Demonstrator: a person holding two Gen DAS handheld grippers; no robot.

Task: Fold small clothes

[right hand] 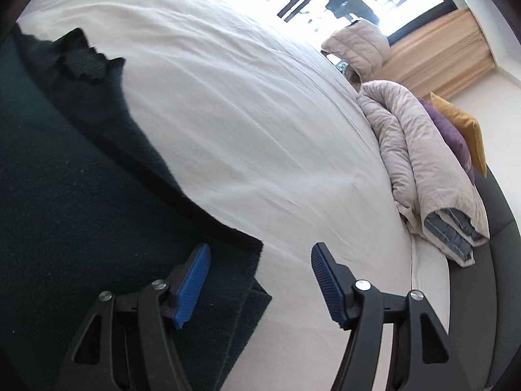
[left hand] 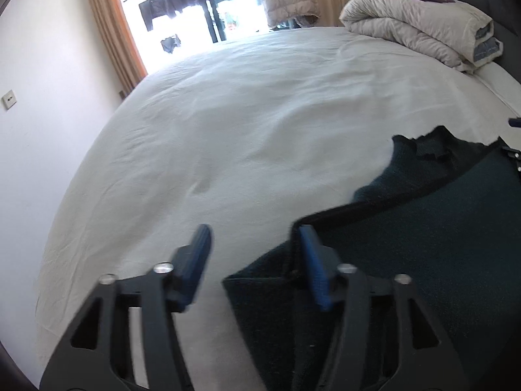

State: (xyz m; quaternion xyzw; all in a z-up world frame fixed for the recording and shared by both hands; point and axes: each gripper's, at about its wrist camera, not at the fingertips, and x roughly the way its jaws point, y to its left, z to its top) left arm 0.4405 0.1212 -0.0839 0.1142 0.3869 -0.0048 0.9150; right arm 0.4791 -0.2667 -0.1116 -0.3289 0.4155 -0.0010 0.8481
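Left gripper (left hand: 254,254) and right gripper (right hand: 260,270) both spread apart, empty, over dark green garment (right hand: 81,195) corners on white bed sheet (left hand: 228,130)

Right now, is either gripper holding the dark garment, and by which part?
Nothing is held. The left gripper and right gripper are both open, each straddling an edge of the dark green garment on the bed sheet.

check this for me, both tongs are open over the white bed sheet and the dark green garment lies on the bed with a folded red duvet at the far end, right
One detail is off: the folded duvet is pale beige, not red, as the right wrist view shows. The rest holds: the left tongs and right tongs are both open over the white bed sheet, and the dark green garment lies on the bed.
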